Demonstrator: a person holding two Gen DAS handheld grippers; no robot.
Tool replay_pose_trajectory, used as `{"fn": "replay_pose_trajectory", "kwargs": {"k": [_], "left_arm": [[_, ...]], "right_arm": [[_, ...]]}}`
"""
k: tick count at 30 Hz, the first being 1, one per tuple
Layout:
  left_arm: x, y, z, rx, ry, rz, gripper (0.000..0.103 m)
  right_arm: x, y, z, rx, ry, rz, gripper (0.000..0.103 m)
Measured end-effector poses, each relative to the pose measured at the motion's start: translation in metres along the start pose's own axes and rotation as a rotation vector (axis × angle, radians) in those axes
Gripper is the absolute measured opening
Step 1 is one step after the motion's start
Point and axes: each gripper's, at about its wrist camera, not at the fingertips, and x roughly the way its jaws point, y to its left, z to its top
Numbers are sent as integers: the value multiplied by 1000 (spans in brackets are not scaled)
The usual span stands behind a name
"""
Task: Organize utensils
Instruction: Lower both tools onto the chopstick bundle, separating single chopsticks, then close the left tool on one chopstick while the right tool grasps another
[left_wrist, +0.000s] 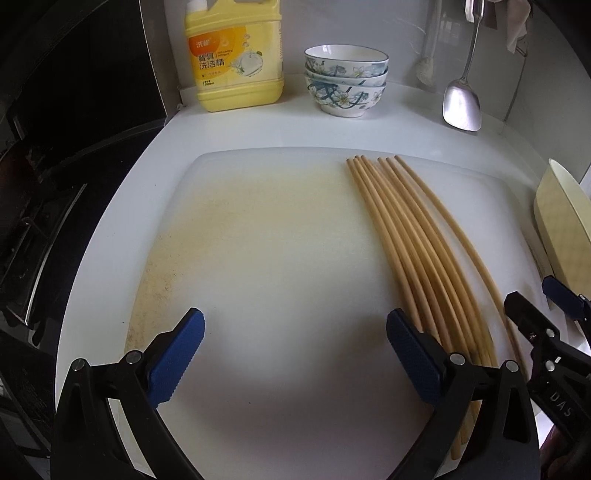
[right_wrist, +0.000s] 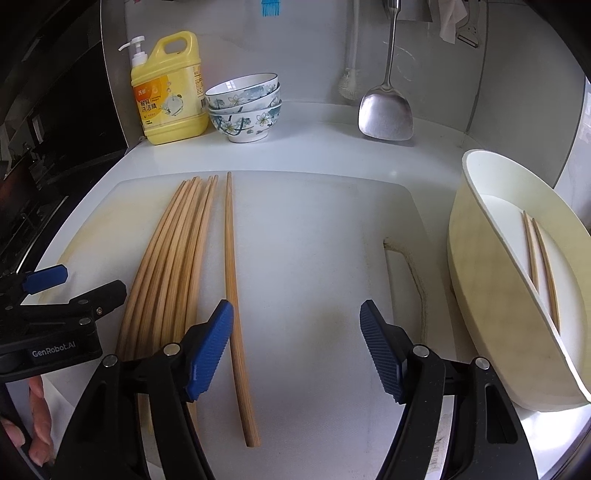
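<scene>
Several bamboo chopsticks (left_wrist: 402, 236) (right_wrist: 173, 251) lie side by side on a white cutting board (left_wrist: 266, 258) (right_wrist: 314, 240). One single chopstick (right_wrist: 233, 295) lies a little apart on their right. My left gripper (left_wrist: 295, 354) hovers open over the bare board, its right finger close beside the bundle. My right gripper (right_wrist: 297, 350) is open too, with nothing between its jaws; the single chopstick runs just inside its left finger. At the right a cream oval tray (right_wrist: 480, 280) (left_wrist: 561, 236) leans tilted, with two chopsticks (right_wrist: 539, 266) lying in it.
At the back stand a yellow detergent jug (right_wrist: 170, 99) (left_wrist: 236, 62) and three stacked floral bowls (right_wrist: 245, 107) (left_wrist: 345, 79). A metal spatula (right_wrist: 384, 110) (left_wrist: 461, 103) and a white brush (right_wrist: 351, 81) hang on the wall. A dark stove (left_wrist: 55, 184) lies left of the counter.
</scene>
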Motion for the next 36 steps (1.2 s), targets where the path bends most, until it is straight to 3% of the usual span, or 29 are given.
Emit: {"fn": "replay_pose_trajectory", "kwargs": {"k": [4,7,11,19,29,32,36], "left_arm": [[-8,11,2,-69,-28,-45,97],[-10,-1,4,-38,-41,-67,97],[-1,-15,3,9,-11,-51,97],[-5,1,3,-3,-32,-7,97],[7,-11,15,-8,-18,-39,97],[9,-17,14,23,-24,-1,98],[9,-2,14,-14,-26,22,98]], "right_arm": [[-1,3,3,-15,-5,15,68],[4,5,1,-23,15,29,68],[8,4,-2,-23,24,17,68],[5,-5,0,-7,18,12,68],[17,-1,10,-18,17,15,68],[18,0,12,-30,16,25,68],[19,-2,13,-23,14,24,68]]}}
